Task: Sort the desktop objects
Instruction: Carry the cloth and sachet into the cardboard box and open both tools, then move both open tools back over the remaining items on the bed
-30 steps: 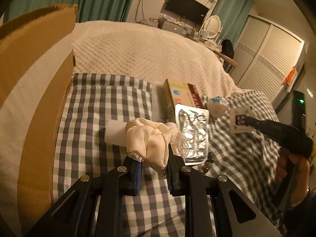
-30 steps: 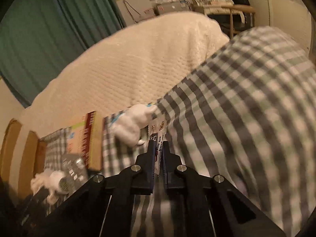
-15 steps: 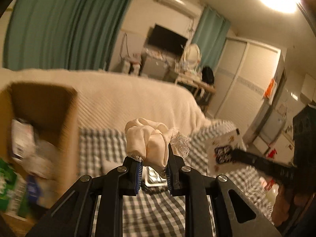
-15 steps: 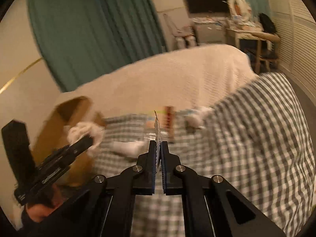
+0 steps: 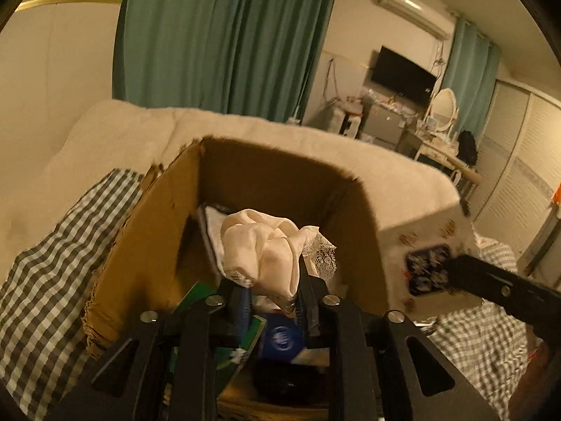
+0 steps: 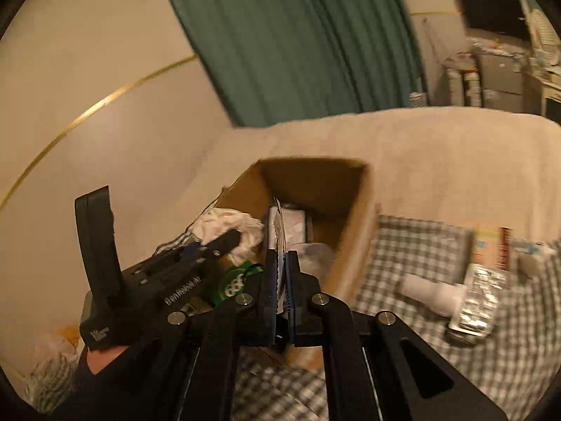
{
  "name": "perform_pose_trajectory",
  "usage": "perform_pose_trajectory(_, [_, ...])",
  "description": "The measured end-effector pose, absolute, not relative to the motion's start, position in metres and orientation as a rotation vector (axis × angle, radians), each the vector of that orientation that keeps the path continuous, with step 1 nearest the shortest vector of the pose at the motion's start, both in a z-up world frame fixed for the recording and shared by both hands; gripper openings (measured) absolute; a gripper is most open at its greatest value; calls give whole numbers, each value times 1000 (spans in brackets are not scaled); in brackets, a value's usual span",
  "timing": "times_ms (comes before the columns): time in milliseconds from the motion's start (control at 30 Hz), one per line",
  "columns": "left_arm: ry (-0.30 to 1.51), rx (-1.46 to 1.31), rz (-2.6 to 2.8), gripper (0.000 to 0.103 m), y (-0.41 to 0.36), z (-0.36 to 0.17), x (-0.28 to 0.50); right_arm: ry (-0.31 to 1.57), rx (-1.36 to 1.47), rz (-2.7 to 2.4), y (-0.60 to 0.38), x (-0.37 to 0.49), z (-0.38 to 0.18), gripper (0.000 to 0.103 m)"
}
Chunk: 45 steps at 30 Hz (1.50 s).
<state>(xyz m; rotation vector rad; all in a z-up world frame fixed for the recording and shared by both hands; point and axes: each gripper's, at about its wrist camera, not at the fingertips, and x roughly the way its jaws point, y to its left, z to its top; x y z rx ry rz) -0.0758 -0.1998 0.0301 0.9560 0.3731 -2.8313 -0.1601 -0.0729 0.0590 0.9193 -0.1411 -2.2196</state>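
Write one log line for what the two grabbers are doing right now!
left hand-held gripper: shut on cream cloth, over cardboard box | right hand-held gripper: shut on flat packet, beside box

Checked cloth (image 6: 413,245) bears cardboard box (image 6: 354,242); blister pack (image 6: 480,291); white tube (image 6: 427,289).

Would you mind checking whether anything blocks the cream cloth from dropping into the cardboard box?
Nothing visible does. The left gripper holds the cream cloth right over the open cardboard box, above packets already inside.
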Motion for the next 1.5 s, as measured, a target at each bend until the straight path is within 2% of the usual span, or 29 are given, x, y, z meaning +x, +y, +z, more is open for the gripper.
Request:
perform_pose_trajectory(33, [351, 972, -2800, 32, -201, 25, -80, -133, 936, -2219, -81, -165, 55, 4])
perform_pose_trajectory(100, [319, 986, -2733, 49, -202, 17, -84, -112, 971, -2231, -92, -174, 49, 5])
perform_pose_trajectory(133, [319, 988, -2718, 53, -204, 14, -79, -96, 982, -2236, -95, -177, 47, 5])
perform_pose_trajectory(167, [323, 991, -2709, 60, -206, 11, -80, -85, 986, -2236, -97, -179, 45, 11])
perform_pose_trajectory(200, [327, 993, -2700, 66, -207, 9, -81, -85, 987, -2235, -95, -182, 45, 28])
perform_pose_trajectory(233, [326, 995, -2691, 68, -206, 7, -80, -93, 983, -2239, -94, -182, 44, 37])
perform_pose_trajectory(267, [322, 996, -2682, 70, -205, 6, -81, -109, 980, -2246, -90, -184, 44, 52])
perform_pose_trajectory(300, [317, 996, -2676, 70, -205, 5, -81, -115, 983, -2249, -87, -186, 44, 54])
perform_pose_trajectory(433, [327, 968, -2705, 71, -203, 15, -75, -127, 953, -2304, -71, -182, 56, 54])
perform_pose_trajectory(533, [339, 922, -2773, 77, -195, 27, -71, -110, 926, -2369, -45, -169, 64, 54])
perform_pose_trajectory(767, [317, 890, -3030, 83, -126, 53, -63, -62, 928, -2618, 53, -129, 72, 55])
perform_pose_trajectory(933, [243, 961, -3140, 84, -66, 55, -60, -145, 992, -2711, 120, -100, 65, 55])
perform_pose_trajectory(1100, [262, 1054, -3134, 84, -33, 49, -47, -250, 1001, -2766, 165, -76, 59, 55])
perform_pose_trajectory(1267, [210, 1123, -3096, 84, -18, 45, -34, -304, 967, -2779, 187, -53, 68, 55])
perform_pose_trajectory(1500, [234, 1146, -3066, 84, -10, 54, -29, -333, 913, -2804, 199, -25, 89, 56])
